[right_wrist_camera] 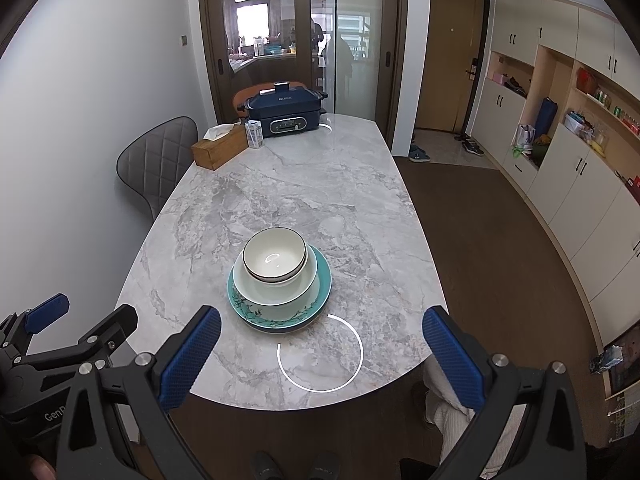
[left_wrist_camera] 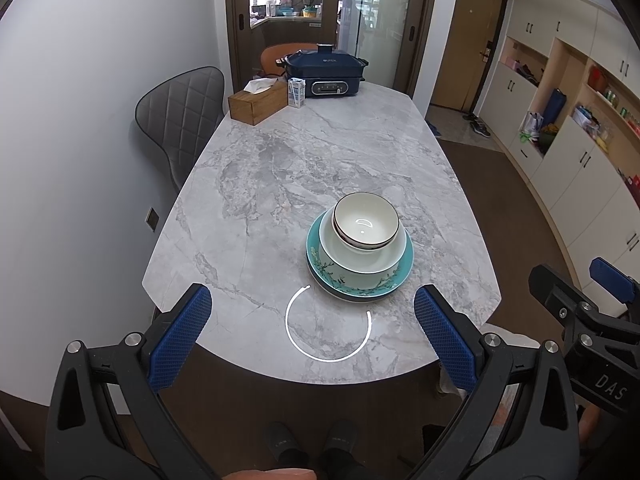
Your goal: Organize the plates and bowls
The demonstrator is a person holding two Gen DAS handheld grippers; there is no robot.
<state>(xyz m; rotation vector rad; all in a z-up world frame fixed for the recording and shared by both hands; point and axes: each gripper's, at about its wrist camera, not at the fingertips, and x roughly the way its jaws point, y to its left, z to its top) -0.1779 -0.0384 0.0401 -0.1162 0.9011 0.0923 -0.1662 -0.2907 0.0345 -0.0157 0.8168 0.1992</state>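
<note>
Both of my grippers sit right up front, hovering over the near edge of the table (left_wrist_camera: 280,168). My left gripper (left_wrist_camera: 312,332) has its blue-padded fingers (left_wrist_camera: 182,334) spread wide apart with nothing between them, and same deal for my right gripper (right_wrist_camera: 322,354), fingers (right_wrist_camera: 452,356) wide apart and not holding anything.

Just past the fingertips is the stack I care about: a teal plate (left_wrist_camera: 404,266) with a branch pattern flat on the marble, a pale bowl (left_wrist_camera: 360,260) sitting in it, and a smaller white bowl (left_wrist_camera: 366,220) with a dark rim nested on top, upright. The whole stack is on the near part of the table, apart from both grippers.

Way at the far end there's a navy electric cooker (left_wrist_camera: 326,74), a wooden tissue box (left_wrist_camera: 258,102) and a small carton (left_wrist_camera: 297,93) just beside it. A grey quilted chair (left_wrist_camera: 180,120) is along the left side.
</note>
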